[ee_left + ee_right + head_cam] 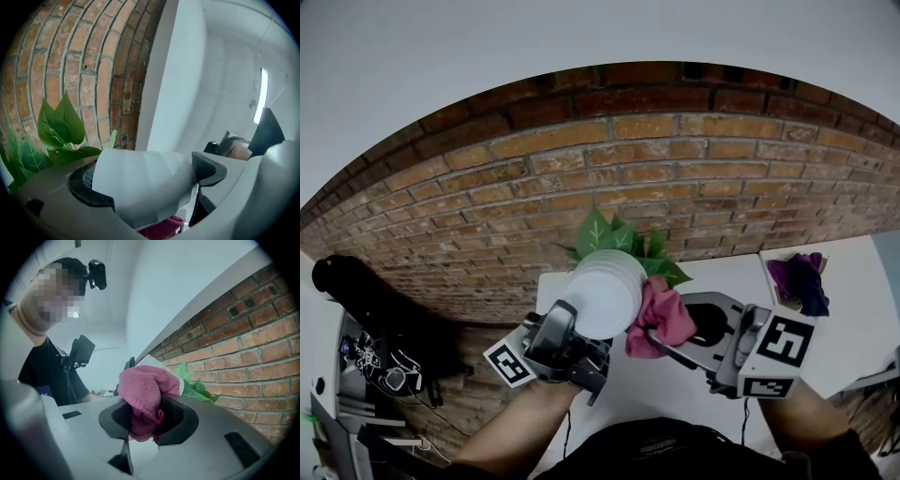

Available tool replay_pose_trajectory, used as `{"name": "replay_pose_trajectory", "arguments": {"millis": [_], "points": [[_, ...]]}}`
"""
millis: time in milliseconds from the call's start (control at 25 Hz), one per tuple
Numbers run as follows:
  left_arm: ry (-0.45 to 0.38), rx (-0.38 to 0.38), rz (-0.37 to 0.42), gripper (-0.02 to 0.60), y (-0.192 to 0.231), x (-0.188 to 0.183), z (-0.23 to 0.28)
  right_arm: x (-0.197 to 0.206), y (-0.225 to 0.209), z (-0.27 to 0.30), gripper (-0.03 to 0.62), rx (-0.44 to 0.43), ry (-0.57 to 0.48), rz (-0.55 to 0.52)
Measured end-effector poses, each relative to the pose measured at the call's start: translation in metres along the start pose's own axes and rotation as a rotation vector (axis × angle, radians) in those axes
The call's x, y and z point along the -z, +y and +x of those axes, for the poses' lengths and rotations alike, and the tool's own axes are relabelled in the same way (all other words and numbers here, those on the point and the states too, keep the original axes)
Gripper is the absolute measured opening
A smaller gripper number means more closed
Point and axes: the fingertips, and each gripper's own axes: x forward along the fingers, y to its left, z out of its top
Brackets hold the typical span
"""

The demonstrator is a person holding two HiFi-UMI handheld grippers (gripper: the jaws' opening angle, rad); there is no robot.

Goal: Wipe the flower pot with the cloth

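A white ribbed flower pot (pixel 602 292) with green leaves (pixel 614 236) is held up in the air, tipped so its base faces me. My left gripper (pixel 572 330) is shut on the pot (pixel 140 185), its jaws clamped on both sides. My right gripper (pixel 661 337) is shut on a pink cloth (pixel 661 316), and the bunched cloth (pixel 145 392) presses against the pot's right side. In the right gripper view the pot's white edge (pixel 145 361) and leaves (pixel 194 385) show just behind the cloth.
A brick wall (pixel 628 169) stands right behind the pot. A white table (pixel 722 281) lies below, with a heap of purple and dark cloths (pixel 802 281) at its right. A black bag and cables (pixel 366 328) sit on the floor at left.
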Motion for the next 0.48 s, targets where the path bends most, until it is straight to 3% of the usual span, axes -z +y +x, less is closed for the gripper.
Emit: {"name": "replay_pose_trajectory", "arguments": {"millis": [280, 480], "points": [[-0.058, -0.053, -0.027, 0.537, 0.025, -0.010, 0.003, 0.016, -0.001, 0.016, 0.098, 0.001, 0.064, -0.055], [-0.034, -0.102, -0.004, 0.535, 0.044, -0.005, 0.005, 0.035, 0.001, 0.027, 0.098, -0.019, 0.122, -0.067]]}}
